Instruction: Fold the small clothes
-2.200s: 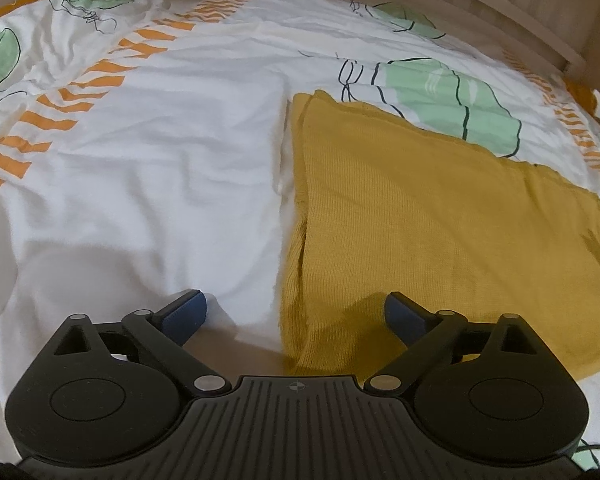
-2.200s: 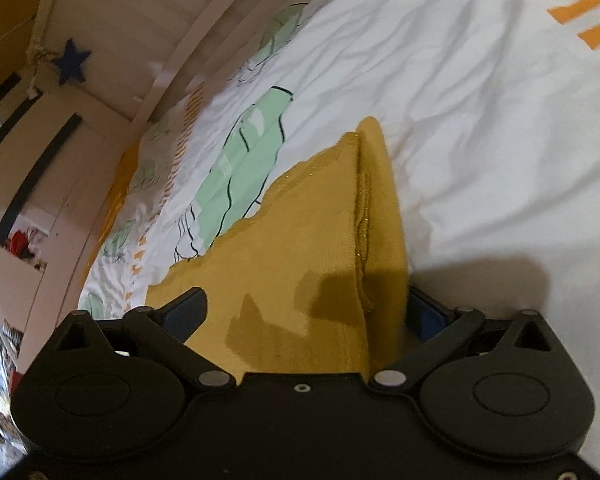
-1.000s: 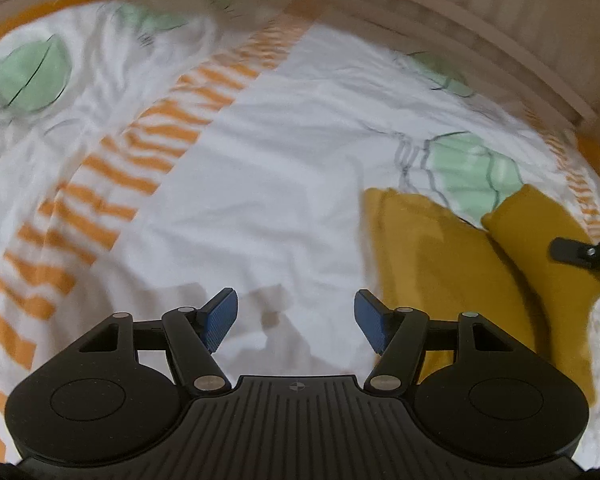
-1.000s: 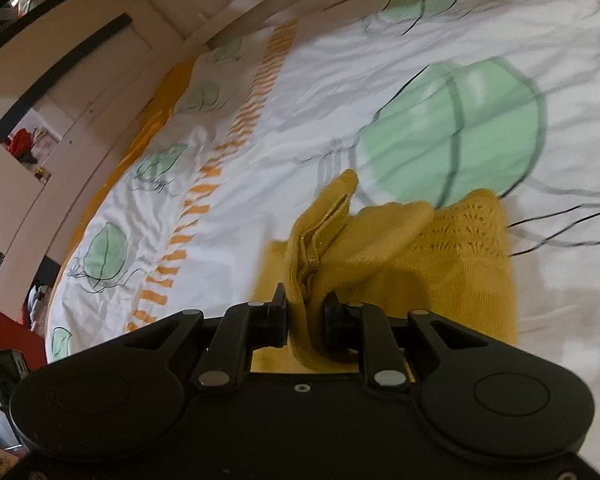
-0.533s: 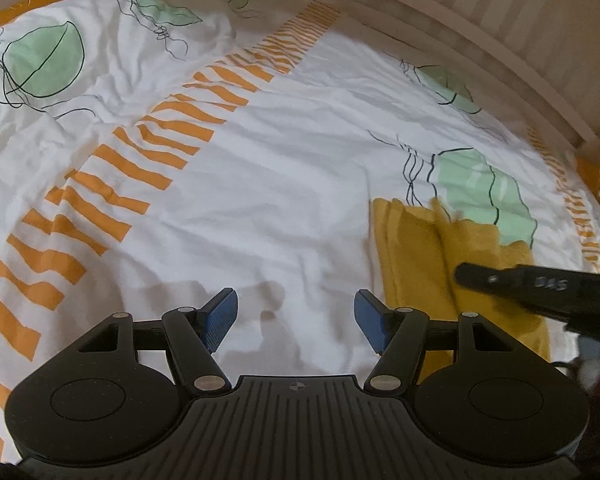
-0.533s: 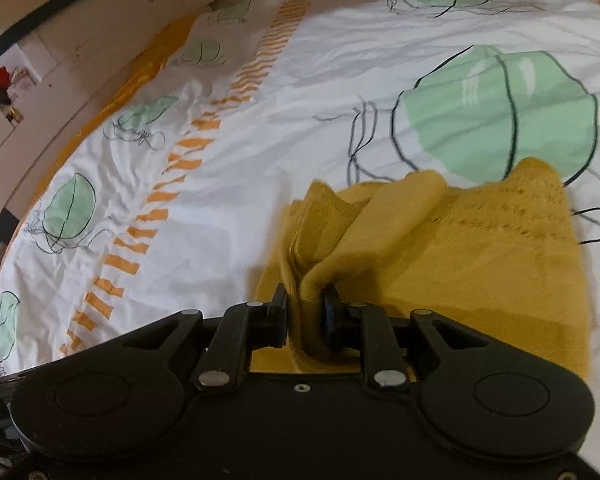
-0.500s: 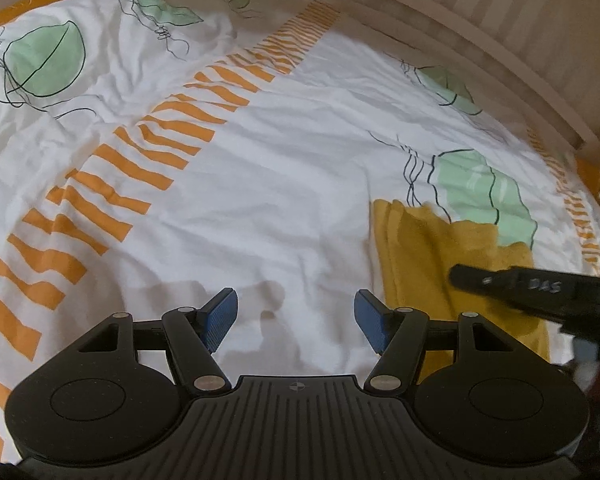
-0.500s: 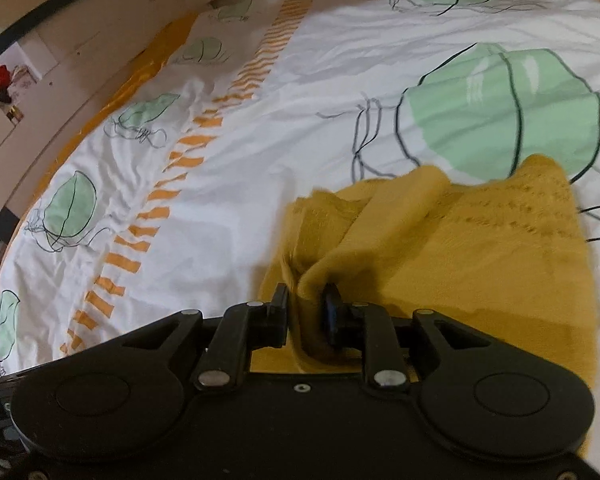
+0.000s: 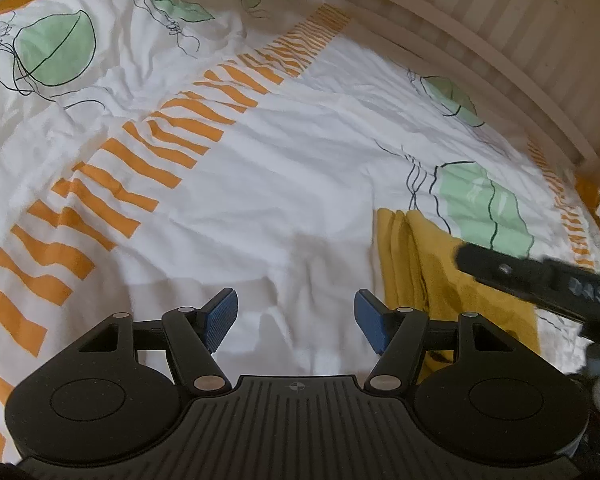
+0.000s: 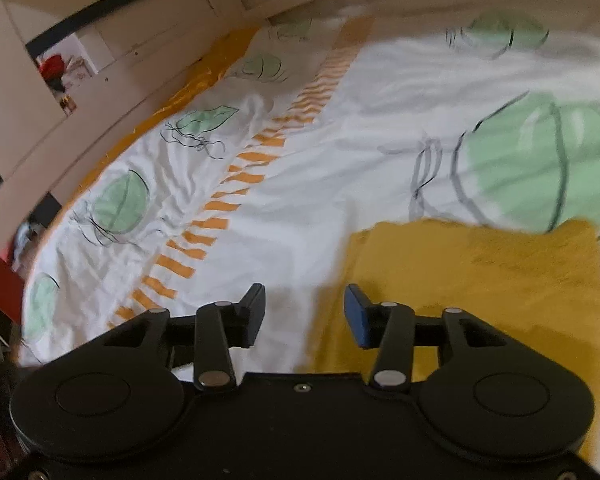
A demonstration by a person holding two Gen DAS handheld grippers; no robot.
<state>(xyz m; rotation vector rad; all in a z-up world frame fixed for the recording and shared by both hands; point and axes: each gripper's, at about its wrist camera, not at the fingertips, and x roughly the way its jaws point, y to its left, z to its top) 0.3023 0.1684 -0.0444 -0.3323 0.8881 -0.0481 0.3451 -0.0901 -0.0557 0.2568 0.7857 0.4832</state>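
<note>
One folded mustard garment (image 10: 480,280) lies on the bed's leaf-printed sheet (image 9: 280,200). Left gripper (image 9: 296,320) jaws gape empty; right gripper (image 10: 304,312) jaws are opening, holding nothing. No legible writing.

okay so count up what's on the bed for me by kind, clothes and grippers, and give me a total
Yellow knitted garment, folded, lying on the bedsheet: 1
Grippers: 2, the left gripper with open, empty jaws and the right gripper, jaws opening with nothing between them
Total: 3
</note>
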